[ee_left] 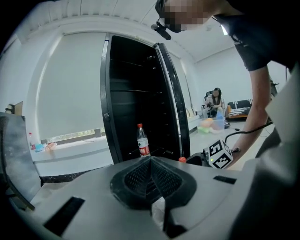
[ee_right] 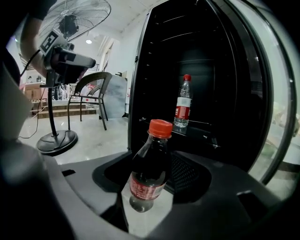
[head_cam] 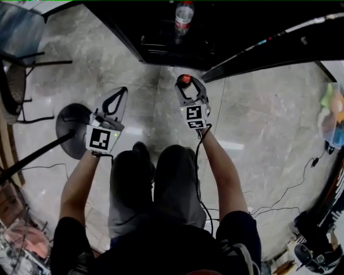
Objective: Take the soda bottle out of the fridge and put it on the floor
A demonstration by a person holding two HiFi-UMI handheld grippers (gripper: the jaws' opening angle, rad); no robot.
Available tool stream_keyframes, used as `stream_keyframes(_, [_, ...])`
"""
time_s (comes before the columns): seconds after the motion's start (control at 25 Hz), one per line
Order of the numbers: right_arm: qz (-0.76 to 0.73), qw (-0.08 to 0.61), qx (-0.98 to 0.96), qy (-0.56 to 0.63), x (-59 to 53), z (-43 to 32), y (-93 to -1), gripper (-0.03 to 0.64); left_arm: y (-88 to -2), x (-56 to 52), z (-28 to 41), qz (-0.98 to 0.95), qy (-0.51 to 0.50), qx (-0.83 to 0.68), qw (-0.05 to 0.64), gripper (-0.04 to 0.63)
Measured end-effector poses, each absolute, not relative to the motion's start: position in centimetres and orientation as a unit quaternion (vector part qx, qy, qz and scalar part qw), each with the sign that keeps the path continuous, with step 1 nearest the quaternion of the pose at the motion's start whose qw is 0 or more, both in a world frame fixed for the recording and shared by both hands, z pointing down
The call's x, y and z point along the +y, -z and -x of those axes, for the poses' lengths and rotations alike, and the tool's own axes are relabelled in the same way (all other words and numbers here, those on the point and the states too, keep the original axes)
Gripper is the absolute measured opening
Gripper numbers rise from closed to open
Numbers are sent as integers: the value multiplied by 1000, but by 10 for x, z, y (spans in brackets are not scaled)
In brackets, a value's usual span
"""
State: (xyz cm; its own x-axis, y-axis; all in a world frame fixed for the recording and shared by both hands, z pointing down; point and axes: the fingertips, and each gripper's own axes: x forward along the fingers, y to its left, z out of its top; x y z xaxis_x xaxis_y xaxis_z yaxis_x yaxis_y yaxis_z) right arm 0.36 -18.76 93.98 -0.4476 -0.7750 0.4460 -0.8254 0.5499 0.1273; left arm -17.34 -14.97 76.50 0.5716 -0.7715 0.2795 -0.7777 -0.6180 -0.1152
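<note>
**Black upright fridge [head_cam: 127, 26], door open.** It stands at the far side of the scene with its dark shelves exposed. Hazard: its open door [head_cam: 279, 38] juts out on the right. A hasty swing of the right arm could knock the load against it.

**Grey marbled tile floor [head_cam: 269, 118].** This is the set-down surface, hard and glossy. Hazard: a narrow bottle let go while tilted, or from a height, would likely topple and roll. The base should be touching the floor before the grip opens.

**Black pedestal fan [ee_right: 70, 21].** It stands at the left on a round base, well apart from the load. Risk is low.

**Left gripper [head_cam: 119, 95].** Its jaws are pressed together with nothing between them. It hangs to the left of the knees and plays no part in carrying.

**Right gripper [head_cam: 189, 88].** Its jaws are clamped on the load, low on the body around the label band. Hazard: the weight above the grip could pivot the bottle in the pads.

**Clear plastic water bottle with red label [head_cam: 183, 16].** It stands upright on a fridge shelf, beyond the load, and is not the target.

**Dark cola soda bottle with orange screw cap [ee_right: 151, 168].** It is outside the fridge, near its front edge. It stands roughly upright between the right jaws, cap leaning slightly towards the fridge. The base looks clear of the tiles, so the set-down is judged not yet done.
</note>
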Motion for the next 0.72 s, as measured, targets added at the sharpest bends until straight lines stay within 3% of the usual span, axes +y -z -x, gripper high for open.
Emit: stream_keyframes(0.72, [-461,238,-854,-44,-195,-1,-1014,264,-856,-162,175,-895,-167,-413,7,23])
